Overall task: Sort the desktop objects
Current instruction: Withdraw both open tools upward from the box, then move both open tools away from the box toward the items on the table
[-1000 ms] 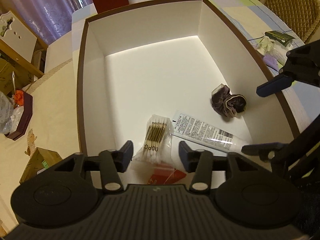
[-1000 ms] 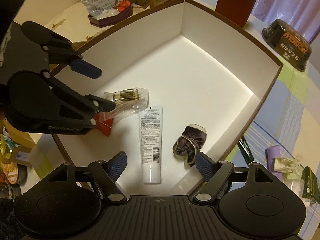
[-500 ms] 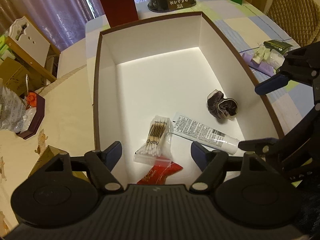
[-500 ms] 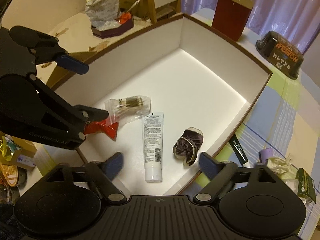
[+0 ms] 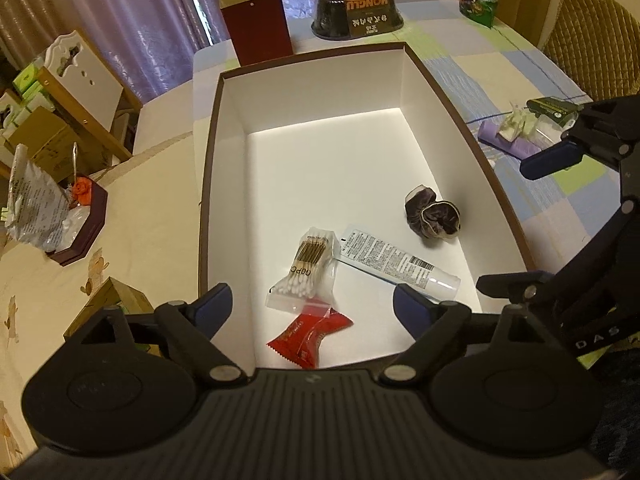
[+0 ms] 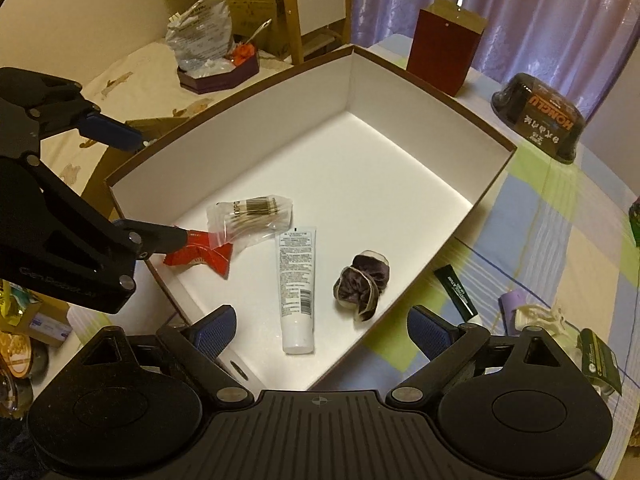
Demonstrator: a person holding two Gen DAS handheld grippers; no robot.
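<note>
Big white box (image 5: pixel 224 184) w/ brown rim sits on the table (image 5: pixel 472 76), already holding four items; both grippers hover over its near end, empty. Left gripper (image 5: pixel 308 302) and right gripper (image 6: pixel 320 326) each have fingers spread wide, pinching nothing. Inside, largest first: white tube (image 5: pixel 396 260), prob. light, semi-stiff, slick, best taken across its middle; bag of cotton swabs (image 5: pixel 306 276), soft, crinkly film, grab at an edge; dark scrunchie (image 5: pixel 432 216), soft, squashy, easy anywhere; red sachet (image 5: pixel 308 334), thin, flat, pinch a crimped end. Still outside, right of the box: green packet (image 6: pixel 456 290) and small clutter, likely next.
</note>
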